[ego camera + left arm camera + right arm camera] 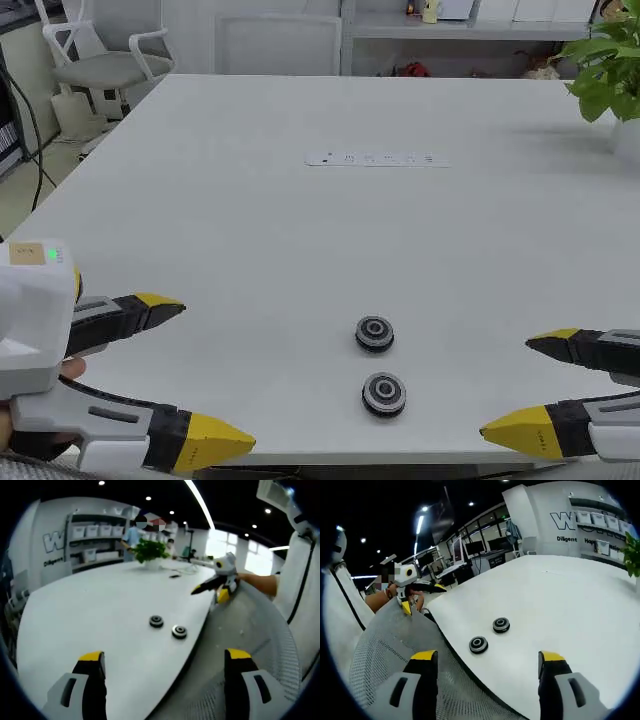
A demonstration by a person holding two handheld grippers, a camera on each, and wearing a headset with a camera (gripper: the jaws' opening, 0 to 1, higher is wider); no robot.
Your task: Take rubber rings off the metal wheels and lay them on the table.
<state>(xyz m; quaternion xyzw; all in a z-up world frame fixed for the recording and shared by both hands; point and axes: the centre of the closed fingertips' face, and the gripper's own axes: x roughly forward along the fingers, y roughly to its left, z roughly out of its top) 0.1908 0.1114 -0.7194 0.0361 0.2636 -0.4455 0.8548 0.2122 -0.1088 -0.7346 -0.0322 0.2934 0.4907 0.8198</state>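
Two small metal wheels with black rubber rings lie flat on the white table near its front edge: the farther wheel point(374, 334) point(156, 622) point(501, 625) and the nearer wheel point(384, 394) point(179, 632) point(478, 644). My left gripper point(200, 370) point(162, 662) is open at the table's front left, with nothing between its yellow-tipped fingers. My right gripper point(520, 385) point(482, 662) is open at the front right, also holding nothing. Both grippers point inward at the wheels and stand well apart from them.
A white power strip point(372, 159) is set into the table's middle. A potted plant point(605, 70) point(148, 552) stands at the far right corner. An office chair point(105, 60) and shelving sit beyond the table. A mesh chair back point(395, 650) lies beside the front edge.
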